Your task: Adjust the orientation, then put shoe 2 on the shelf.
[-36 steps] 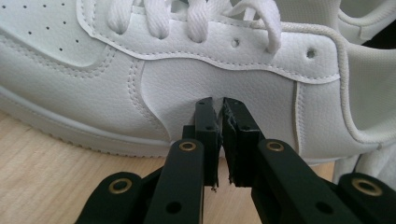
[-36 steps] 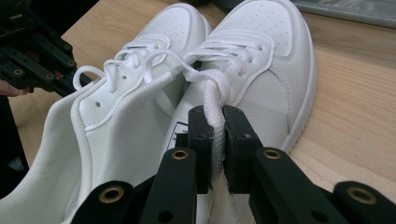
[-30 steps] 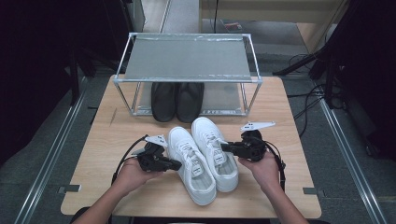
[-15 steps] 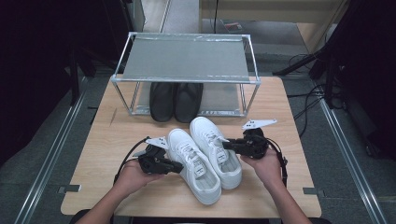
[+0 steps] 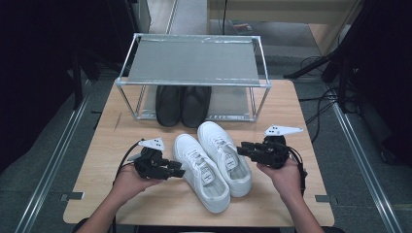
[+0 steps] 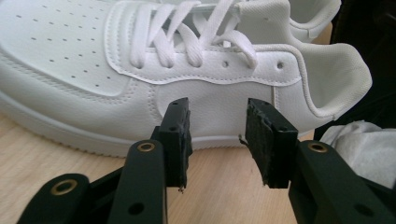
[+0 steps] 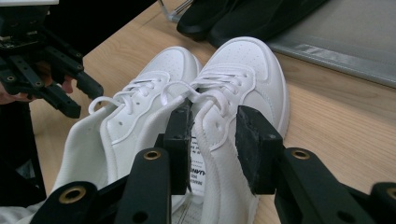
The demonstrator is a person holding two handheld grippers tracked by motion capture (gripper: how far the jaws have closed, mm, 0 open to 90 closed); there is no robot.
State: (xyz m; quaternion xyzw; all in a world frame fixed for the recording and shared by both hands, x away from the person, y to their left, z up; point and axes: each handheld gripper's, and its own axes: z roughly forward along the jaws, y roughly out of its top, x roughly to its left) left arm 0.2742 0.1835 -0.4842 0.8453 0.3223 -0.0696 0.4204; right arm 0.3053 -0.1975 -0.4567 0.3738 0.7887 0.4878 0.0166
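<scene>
We see bare counter [image 5: 121, 145] open on the outer side of each tool, and a clear strip along the near edge. The two white sneakers [image 5: 214, 162] sit side by side in the middle, blocking any straight pass between the left tool [image 5: 177, 172] and the right tool [image 5: 241, 149], which flank them closely. Behind, the wire shoe rack [image 5: 194, 60] spans the far counter; a black pair of shoes [image 5: 183, 104] takes up part of its lower level, leaving open room beside it to the right, while its top shelf lies free.
</scene>
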